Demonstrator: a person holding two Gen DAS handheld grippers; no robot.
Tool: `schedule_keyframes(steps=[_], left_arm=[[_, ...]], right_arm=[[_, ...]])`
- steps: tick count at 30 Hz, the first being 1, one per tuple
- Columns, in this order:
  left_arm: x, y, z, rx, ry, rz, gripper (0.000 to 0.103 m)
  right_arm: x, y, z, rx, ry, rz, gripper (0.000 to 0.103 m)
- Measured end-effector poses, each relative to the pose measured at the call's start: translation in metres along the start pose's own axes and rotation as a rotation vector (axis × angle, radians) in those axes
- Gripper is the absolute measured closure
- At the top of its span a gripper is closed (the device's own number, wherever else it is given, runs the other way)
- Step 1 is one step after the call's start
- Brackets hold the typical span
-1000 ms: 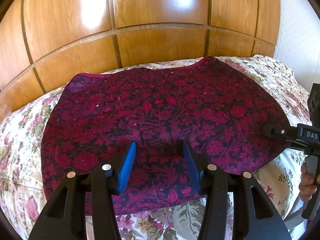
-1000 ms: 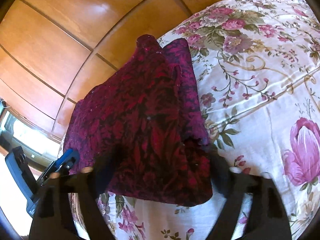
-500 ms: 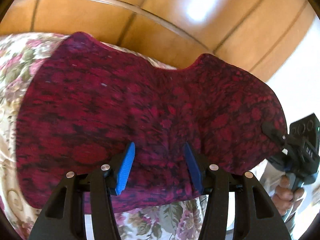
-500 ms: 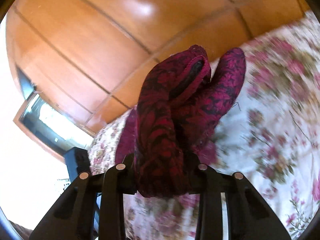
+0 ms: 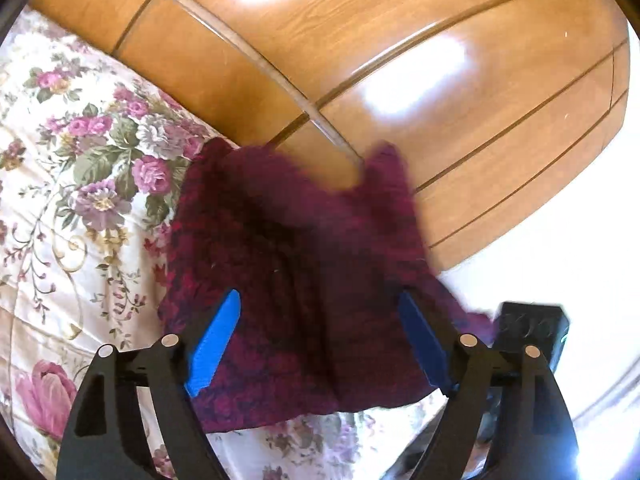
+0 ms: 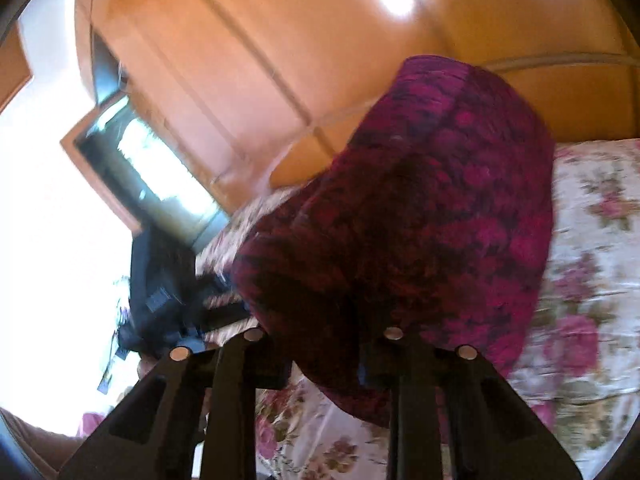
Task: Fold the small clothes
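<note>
A dark red patterned knit garment point(image 5: 304, 280) hangs bunched above the floral bedspread point(image 5: 72, 184). My left gripper point(image 5: 320, 312) is open, its blue pads point(image 5: 216, 336) wide apart with the cloth between and behind them; I cannot tell whether they touch it. In the right wrist view the garment point(image 6: 432, 224) is draped over my right gripper point(image 6: 324, 344), whose fingertips are hidden under the cloth. The cloth is lifted by it and blurred. The right gripper's black body point(image 5: 528, 328) shows at the right in the left wrist view.
A glossy wooden headboard point(image 5: 360, 64) rises behind the bed. A white wall point(image 5: 580, 248) is at the right. A wood-framed window or mirror point(image 6: 152, 176) and the left gripper's black body point(image 6: 160, 292) show at the left of the right wrist view.
The garment went from lying flat on the bed to lifted and bunched. The right gripper raised its edge and swung it toward the left gripper. The left gripper's jaws opened wider.
</note>
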State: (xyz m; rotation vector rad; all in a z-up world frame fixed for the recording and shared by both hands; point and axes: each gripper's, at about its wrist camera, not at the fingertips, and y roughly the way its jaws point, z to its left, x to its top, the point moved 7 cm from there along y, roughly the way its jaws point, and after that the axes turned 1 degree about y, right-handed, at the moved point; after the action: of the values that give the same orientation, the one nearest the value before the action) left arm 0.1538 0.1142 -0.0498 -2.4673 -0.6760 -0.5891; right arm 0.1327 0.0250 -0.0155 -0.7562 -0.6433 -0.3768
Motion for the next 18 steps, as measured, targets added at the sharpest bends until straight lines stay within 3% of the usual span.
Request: schedule_keyframes(steps=[5, 8, 10, 14, 18], left_arm=[[0.008, -0.004, 0.034, 0.022, -0.085, 0.017, 0.023], [0.012, -0.02, 0.056, 0.044, -0.148, -0.035, 0.023], [0.014, -0.03, 0.058, 0.018, -0.157, -0.054, 0.023], [0.018, -0.027, 0.032, 0.032, -0.012, -0.02, 0.023], [0.022, 0.005, 0.011, 0.075, 0.106, 0.057, 0.023]], right_arm=[[-0.012, 0.032, 0.003, -0.047, -0.054, 0.048, 0.084], [-0.025, 0.035, 0.006, -0.08, -0.081, 0.078, 0.084], [-0.03, 0.041, 0.005, -0.088, -0.11, 0.101, 0.084], [-0.051, 0.059, 0.013, -0.138, -0.25, 0.156, 0.084], [-0.071, 0.071, 0.025, -0.208, -0.384, 0.184, 0.083]])
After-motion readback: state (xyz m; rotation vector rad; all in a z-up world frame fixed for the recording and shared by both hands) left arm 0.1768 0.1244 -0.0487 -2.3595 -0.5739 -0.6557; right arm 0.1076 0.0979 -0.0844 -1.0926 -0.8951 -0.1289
